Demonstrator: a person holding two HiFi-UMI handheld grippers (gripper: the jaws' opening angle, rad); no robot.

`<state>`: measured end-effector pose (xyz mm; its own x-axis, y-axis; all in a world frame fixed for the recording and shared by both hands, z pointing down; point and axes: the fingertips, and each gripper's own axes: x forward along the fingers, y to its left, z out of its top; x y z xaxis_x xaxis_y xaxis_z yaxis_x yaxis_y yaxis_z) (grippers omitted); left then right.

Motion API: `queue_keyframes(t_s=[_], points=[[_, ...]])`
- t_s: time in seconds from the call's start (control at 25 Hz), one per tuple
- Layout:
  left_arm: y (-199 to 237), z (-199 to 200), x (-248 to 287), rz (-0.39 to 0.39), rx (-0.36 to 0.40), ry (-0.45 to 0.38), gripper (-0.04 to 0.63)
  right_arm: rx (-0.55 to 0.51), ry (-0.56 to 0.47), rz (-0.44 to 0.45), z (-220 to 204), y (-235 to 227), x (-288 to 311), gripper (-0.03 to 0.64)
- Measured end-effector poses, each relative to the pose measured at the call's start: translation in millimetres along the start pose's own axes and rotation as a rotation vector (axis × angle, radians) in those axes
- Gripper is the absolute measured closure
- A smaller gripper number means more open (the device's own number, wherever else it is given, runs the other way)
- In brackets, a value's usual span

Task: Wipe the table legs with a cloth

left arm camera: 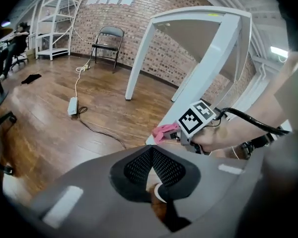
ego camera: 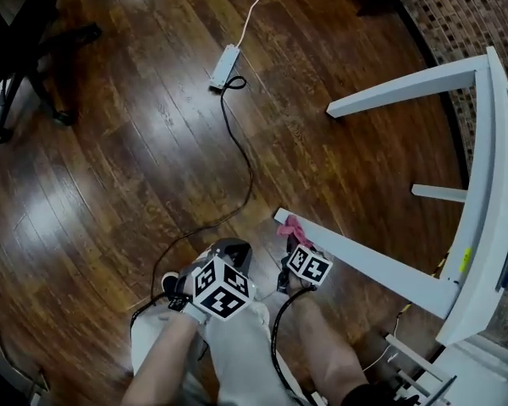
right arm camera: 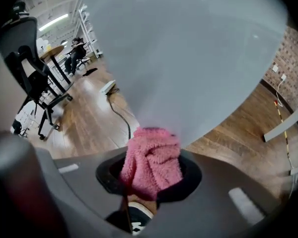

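- The white table (ego camera: pixel 489 184) is lying tipped over on the wooden floor (ego camera: pixel 135 159), its legs pointing away to my left in the head view.
- The nearest leg (ego camera: pixel 372 265) is lying in front of me. Its long axis is running from the foot, up and to the left, down and to the right into the table frame. The far leg (ego camera: pixel 402 87) is sitting well apart, beyond reach from here.
- I am keeping my left gripper (left arm camera: pixel 151 150) pressed together on nothing. It is hanging just beside the right one, off the leg, and is playing no part.
- I am pinching the cloth with my right gripper (ego camera: pixel 293 242), which is the nearer one and is sitting right at the foot end of that leg.
- The pink cloth (right arm camera: pixel 151 162) is bunching between those jaws and pressing against the pale face of the leg, which is filling the right gripper view.
- With the cloth at the foot, I am judging that the coming stroke has to run along the leg towards the frame, not across it.
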<state>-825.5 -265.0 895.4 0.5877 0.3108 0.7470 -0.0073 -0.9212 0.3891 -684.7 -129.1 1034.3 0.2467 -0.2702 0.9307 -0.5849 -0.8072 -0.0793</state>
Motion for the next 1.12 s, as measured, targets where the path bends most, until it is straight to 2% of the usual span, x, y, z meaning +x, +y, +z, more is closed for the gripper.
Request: queue_keyframes(t_s=[0.16,0.36,0.6,0.68,0.76,0.92,1.12], points=[[53,-16,37,0.027,0.013,0.012,0.595,0.1,0.007,-0.047,-27,-10,73,0.524],[86,-24,63,-0.026,0.064,0.079,0.595,0.252,0.004,-0.16,-49,-11,125,0.522],[87,-19,63,-0.019,0.069,0.064,0.595,0.582,-0.059,-0.191,-53,-13,150,0.527],[83,-26,56,-0.008,0.064,0.079,0.595,0.666,-0.082,-0.175,-47,-10,139,0.53],[77,-34,41,-0.007,0.046,0.115,0.595,0.702,-0.096,-0.156,-38,-6,114,0.531],[49,-32,-16,-0.025,0.001,0.199,0.595,0.654,-0.125,-0.141,-2,0,35,0.531],[-8,-5,-114,-0.041,-0.054,0.212,0.595,0.621,-0.16,-0.142,41,12,-94,0.529]])
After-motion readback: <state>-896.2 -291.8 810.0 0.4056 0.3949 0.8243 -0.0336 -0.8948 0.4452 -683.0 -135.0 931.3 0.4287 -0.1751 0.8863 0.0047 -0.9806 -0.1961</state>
